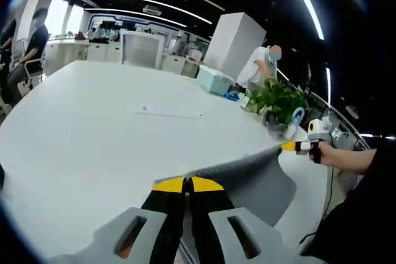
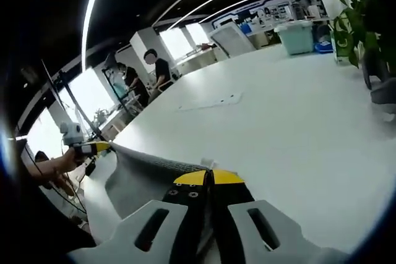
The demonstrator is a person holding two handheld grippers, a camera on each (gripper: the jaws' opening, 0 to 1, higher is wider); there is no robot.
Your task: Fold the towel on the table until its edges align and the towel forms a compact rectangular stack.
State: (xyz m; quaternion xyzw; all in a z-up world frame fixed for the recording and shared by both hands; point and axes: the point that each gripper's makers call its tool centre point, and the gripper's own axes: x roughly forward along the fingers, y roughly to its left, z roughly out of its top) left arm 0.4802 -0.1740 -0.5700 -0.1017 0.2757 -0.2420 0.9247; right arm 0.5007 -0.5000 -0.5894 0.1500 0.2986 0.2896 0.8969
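Potted plant (image 1: 276, 99) near the table edge, pale green box (image 1: 215, 80), paper strip (image 1: 166, 113), seated person (image 1: 28, 51)

The left gripper view looks low along its own tongs (image 1: 187, 184) across the white surface (image 1: 93, 134), with the other tongs (image 1: 288, 146) off to its right. The right gripper view sits just as low behind its tongs (image 2: 209, 177), the other tongs (image 2: 99, 146) at left. Both views share the stretched grey towel (image 1: 253, 180) and the surface beyond.

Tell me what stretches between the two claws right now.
The grey towel, its edge taut from the left claw to the right claw in the left gripper view.
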